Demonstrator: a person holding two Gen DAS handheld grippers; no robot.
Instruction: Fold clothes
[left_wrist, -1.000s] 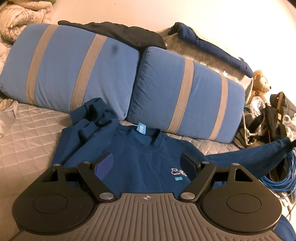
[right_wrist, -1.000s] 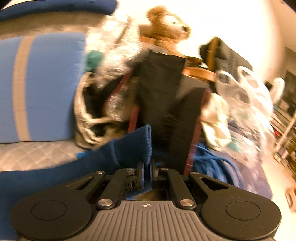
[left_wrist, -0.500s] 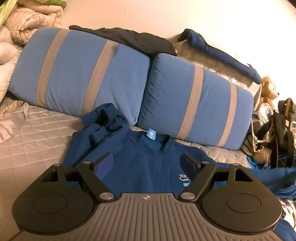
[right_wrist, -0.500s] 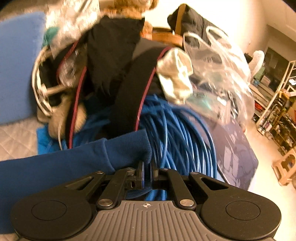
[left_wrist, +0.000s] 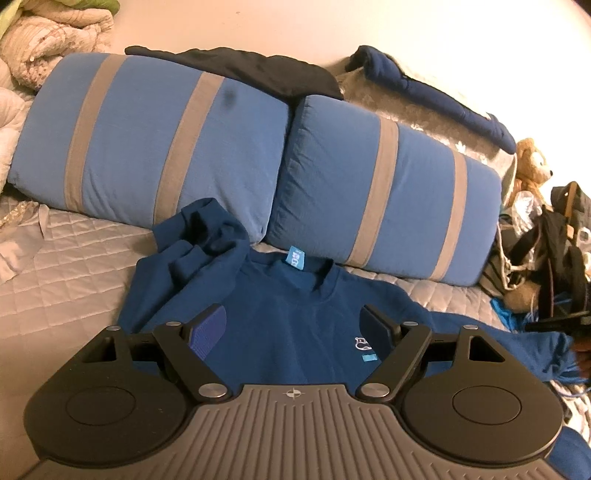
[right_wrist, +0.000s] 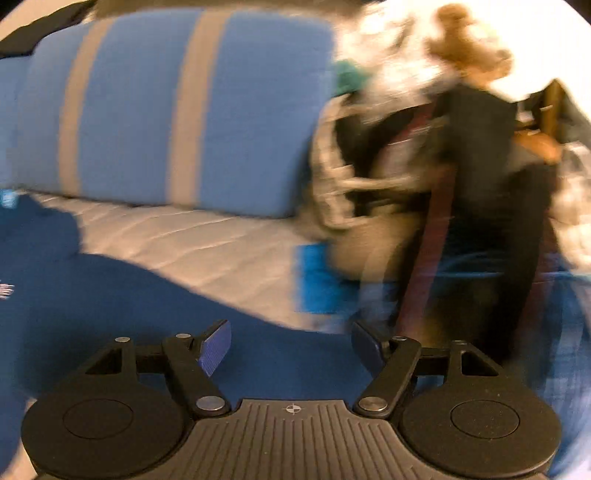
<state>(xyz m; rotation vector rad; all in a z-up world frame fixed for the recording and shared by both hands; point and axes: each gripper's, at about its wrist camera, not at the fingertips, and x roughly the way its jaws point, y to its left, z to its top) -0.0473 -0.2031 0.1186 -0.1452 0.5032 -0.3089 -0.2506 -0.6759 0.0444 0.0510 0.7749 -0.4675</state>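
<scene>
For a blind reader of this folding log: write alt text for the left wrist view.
A navy sweatshirt lies face up on a quilted grey bed cover, its collar toward two blue pillows with grey stripes, one sleeve bunched at upper left. The left tongs hover open over its chest. A teddy bear and bags sit at far right.

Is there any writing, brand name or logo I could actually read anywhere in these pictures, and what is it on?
No text can be read.
Neck tag inside the collar of the blue sweatshirt: light blue, with print too small to read.
Chest logo: a small white embroidered figure, no legible letters.
Small tab below the logo: plain light blue, nothing readable.
The right wrist view is too blurred for any text.
</scene>
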